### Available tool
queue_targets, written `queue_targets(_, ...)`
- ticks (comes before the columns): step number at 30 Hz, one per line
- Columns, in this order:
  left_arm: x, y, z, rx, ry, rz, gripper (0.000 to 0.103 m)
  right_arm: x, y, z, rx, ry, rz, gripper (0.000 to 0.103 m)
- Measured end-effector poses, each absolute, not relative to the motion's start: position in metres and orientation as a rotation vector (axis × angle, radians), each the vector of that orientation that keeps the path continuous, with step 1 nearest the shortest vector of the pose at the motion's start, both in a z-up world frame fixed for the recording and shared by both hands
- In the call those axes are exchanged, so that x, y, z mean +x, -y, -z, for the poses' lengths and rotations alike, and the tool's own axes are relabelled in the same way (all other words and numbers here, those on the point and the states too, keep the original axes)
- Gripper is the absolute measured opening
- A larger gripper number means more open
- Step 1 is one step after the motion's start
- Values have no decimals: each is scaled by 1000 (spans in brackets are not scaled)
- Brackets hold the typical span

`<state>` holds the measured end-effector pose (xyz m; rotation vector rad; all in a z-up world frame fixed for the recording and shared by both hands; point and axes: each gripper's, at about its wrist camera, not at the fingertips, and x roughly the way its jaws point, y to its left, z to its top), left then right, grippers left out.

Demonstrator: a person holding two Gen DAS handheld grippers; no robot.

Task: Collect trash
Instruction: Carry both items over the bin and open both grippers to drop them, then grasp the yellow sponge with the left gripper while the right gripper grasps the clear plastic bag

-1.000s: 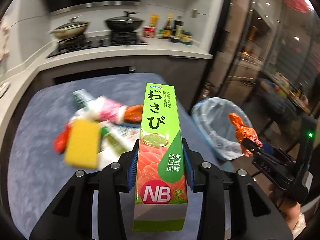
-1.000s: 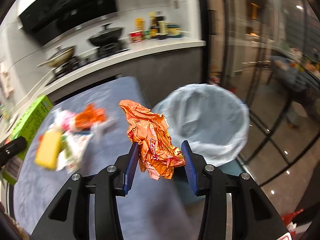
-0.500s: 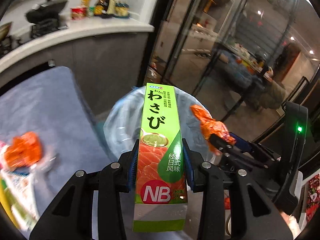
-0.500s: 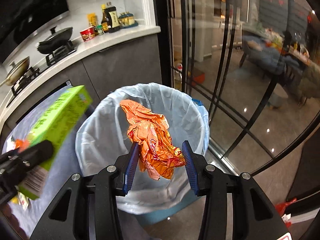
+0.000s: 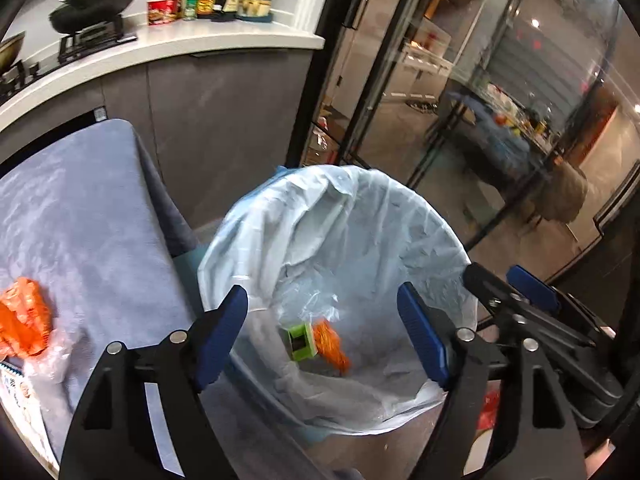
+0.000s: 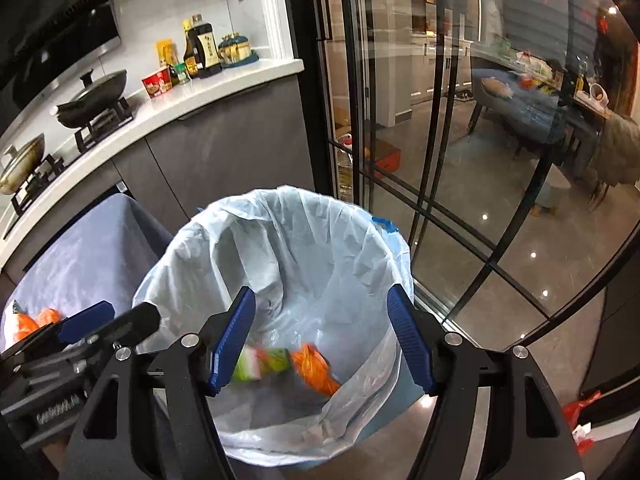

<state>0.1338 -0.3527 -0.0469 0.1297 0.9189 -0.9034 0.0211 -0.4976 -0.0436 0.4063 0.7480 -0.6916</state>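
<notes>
A trash bin (image 5: 360,208) (image 6: 304,216) lined with a pale blue bag stands on the floor beside the table. Deep inside it are the green wasabi box (image 5: 302,342) (image 6: 264,362) and the crumpled orange wrapper (image 5: 331,344) (image 6: 314,368), blurred in the right wrist view. My left gripper (image 5: 323,334) hangs over the bin, its jaws opening with nothing between them. My right gripper (image 6: 322,340) hangs over the bin too, jaws opening and empty. The right gripper's fingers (image 5: 528,288) show at the right edge of the left wrist view.
The table under a grey-blue cloth (image 5: 80,216) lies left of the bin, with more orange wrappers (image 5: 22,320) and packets on it. Behind are a kitchen counter (image 6: 192,100) with pans and bottles, and glass sliding doors (image 6: 440,140) to the right.
Both grippers swung from the table to over the bin, then opened. The wasabi box left my left gripper and the orange wrapper left my right gripper; both dropped into the bin.
</notes>
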Motion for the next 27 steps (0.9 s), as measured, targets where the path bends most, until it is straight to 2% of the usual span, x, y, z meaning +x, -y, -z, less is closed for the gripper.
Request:
queue_targets(4, 135, 334, 38, 118, -884, 861, 74, 15, 482, 24, 368, -716, 682, 70)
queue_targets(10, 127, 296, 21, 107, -829, 760, 77, 8, 451, 4, 353, -687, 625, 70)
queue_targets(24, 107, 136, 21, 86, -829, 471, 77, 18, 328, -13, 246, -685, 433, 70)
queue_targets(27, 102, 101, 26, 93, -827, 397, 81, 22, 302, -10, 229, -694, 398, 70)
